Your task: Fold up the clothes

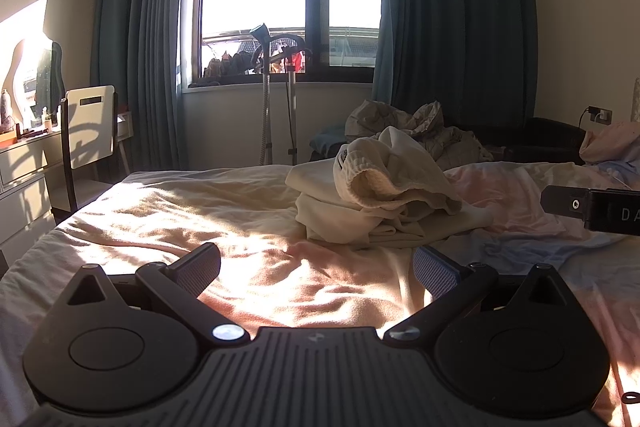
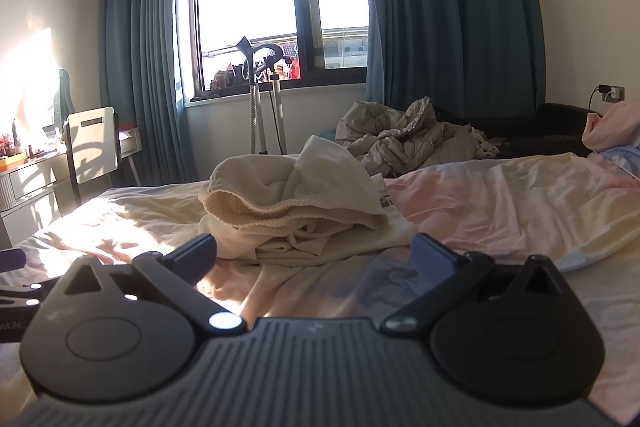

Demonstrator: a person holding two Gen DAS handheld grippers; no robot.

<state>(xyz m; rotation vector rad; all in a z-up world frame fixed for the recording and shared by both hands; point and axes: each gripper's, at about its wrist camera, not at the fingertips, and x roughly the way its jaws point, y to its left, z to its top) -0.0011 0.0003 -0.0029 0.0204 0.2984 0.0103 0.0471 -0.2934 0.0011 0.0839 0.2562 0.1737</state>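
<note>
A crumpled cream cloth garment with a stretchy ribbed band (image 1: pixel 384 199) lies in a heap on the wide bed with the pink and yellow sheet (image 1: pixel 224 227), out past both tools. The left gripper (image 1: pixel 316 269) is spread wide and holds nothing. The right gripper (image 2: pixel 316 255) is spread wide too, holding nothing. A rumpled grey quilt (image 2: pixel 408 139) sits far behind.

Count: 2 grippers, left gripper (image 1: pixel 316 267) and right gripper (image 2: pixel 314 255); 1 cream garment heap (image 2: pixel 296 203) ahead of both; 1 bed (image 1: pixel 240 227) underneath; 1 chair (image 2: pixel 94 147) far ahead-left; 2 curtains.
</note>
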